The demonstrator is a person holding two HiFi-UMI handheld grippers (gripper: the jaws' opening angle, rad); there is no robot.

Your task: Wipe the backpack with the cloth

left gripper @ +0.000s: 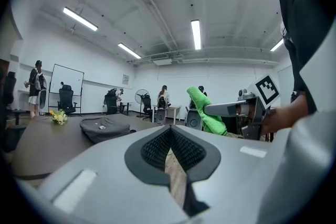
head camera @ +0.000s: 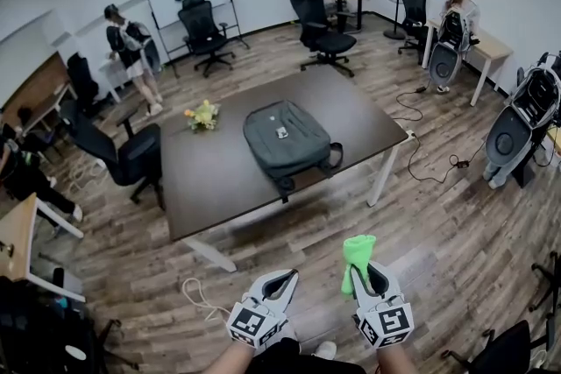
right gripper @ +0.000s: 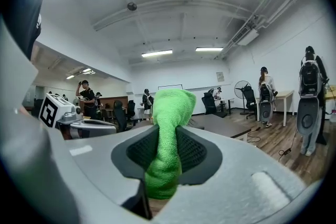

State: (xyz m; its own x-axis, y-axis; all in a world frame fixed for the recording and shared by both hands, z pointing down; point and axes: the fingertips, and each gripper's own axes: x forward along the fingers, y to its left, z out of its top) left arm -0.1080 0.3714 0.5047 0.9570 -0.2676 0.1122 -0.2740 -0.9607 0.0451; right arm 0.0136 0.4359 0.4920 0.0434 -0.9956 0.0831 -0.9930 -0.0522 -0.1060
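A grey backpack (head camera: 282, 138) lies flat on the dark table (head camera: 210, 179), well ahead of both grippers. My right gripper (head camera: 364, 269) is shut on a green cloth (head camera: 358, 251), which sticks up out of its jaws; in the right gripper view the cloth (right gripper: 169, 134) fills the gap between the pads. To its left, my left gripper (head camera: 287, 276) is shut with nothing in it. Both hang over the wood floor, short of the table's near edge. The left gripper view shows the backpack (left gripper: 102, 128) far off and the cloth (left gripper: 207, 113) in the other gripper to the right.
A small bunch of yellow flowers (head camera: 202, 115) stands on the table's left side. Black office chairs (head camera: 131, 158) ring the table. A white cord (head camera: 197, 293) loops on the floor near my feet. Several people stand or sit at desks along the walls.
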